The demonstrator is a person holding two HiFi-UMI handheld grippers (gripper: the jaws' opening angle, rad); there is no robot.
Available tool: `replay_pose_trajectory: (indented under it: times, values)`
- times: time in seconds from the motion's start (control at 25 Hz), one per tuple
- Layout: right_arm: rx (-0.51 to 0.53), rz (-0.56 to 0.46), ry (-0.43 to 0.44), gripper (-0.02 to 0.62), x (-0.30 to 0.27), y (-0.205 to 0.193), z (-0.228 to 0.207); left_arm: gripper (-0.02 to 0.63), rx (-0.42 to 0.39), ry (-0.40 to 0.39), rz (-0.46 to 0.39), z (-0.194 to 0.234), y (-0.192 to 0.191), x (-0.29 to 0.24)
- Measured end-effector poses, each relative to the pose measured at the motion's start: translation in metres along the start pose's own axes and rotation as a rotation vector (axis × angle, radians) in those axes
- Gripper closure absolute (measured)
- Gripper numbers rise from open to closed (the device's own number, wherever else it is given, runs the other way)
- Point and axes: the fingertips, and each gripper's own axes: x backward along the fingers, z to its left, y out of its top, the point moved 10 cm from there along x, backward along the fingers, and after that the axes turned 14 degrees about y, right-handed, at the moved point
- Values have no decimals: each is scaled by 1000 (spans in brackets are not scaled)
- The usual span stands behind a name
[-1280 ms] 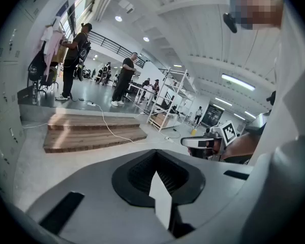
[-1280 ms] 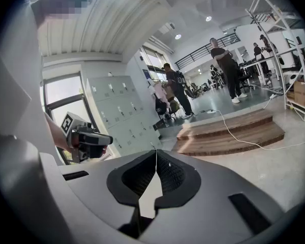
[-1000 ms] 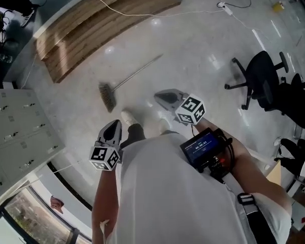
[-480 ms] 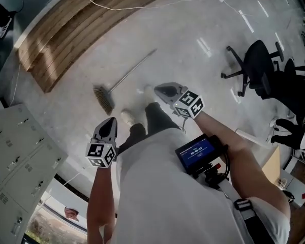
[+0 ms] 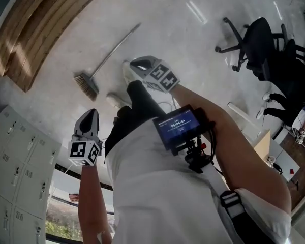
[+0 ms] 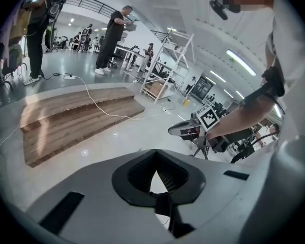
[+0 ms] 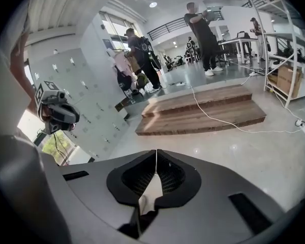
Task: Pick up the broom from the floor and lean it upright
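1. Lying flat on the pale floor, the broom points its brush toward the lower left of the head view and its handle toward the upper right. It lies between the wooden steps and the person's shoe.
2. The left gripper hangs low at the person's left side, beside the grey lockers and well short of the brush. Its own view shows the jaws pressed together at the tips, with only bare floor showing behind them.
3. The right gripper reaches further forward over the floor, its tip near the handle's lower half but apart from it in the head view. Its jaws also meet in a thin line, with nothing caught between the pads.
4. Neither claw touches the broom, which no hand or tool has lifted.
5. A small screen is strapped to the person's chest over a white shirt.
6. A black office chair stands on the floor at the right, well away from the broom.
7. In the right gripper view, a white cable trails across the steps and onto the floor.
8. People stand at tables beyond the steps in the left gripper view, and metal racks rise to their right.
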Motion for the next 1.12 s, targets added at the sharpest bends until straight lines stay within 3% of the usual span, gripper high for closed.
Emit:
replay_pose_trajectory:
  times: [0.32, 0.48, 0.72, 1.12]
  values:
    - [-31, 54, 3, 578, -37, -1, -59, 600, -23, -46, 23, 5, 19, -67]
    - [-22, 94, -3, 578, -59, -5, -76, 600, 22, -64, 10, 13, 10, -89]
    - [-157, 147, -57, 578, -101, -69, -89, 600, 100, -87, 60, 33, -40, -117]
    - [-407, 113, -181, 578, -188, -169, -157, 600, 63, -121, 74, 63, -100, -185]
